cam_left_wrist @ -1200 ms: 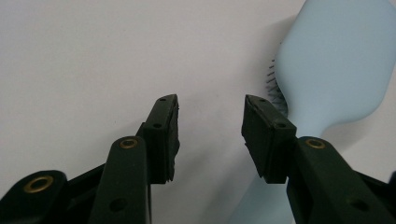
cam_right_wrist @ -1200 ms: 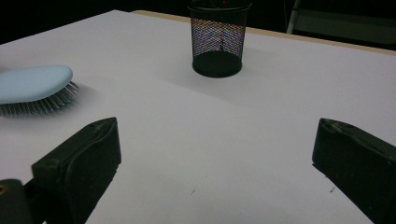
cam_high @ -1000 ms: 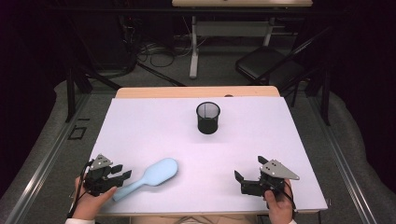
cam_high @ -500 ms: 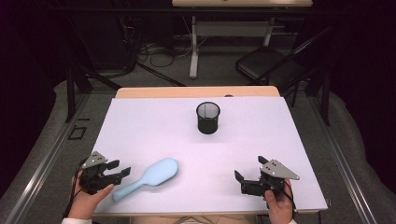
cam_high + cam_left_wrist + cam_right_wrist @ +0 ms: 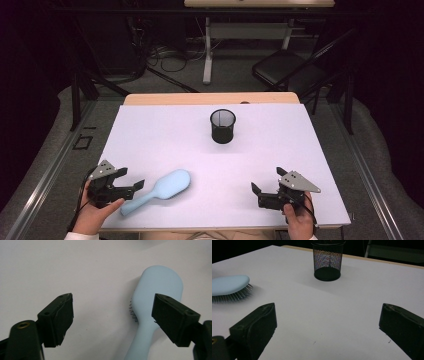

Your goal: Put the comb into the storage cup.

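Pale blue plastic marks the hairbrush (image 5: 159, 191), which in the high view lies bristles-down on the white desk (image 5: 160, 145), well in front of the black mesh cup (image 5: 223, 126) and to its left; the left gripper (image 5: 131, 184) sits at the brush's handle end, the right gripper (image 5: 257, 189) waits well apart, probably idle. In the left gripper view the jaws have just been opening and stand wide, the handle near the right jaw, nothing pinched. In the right gripper view the jaws gape wide and empty, facing the cup.
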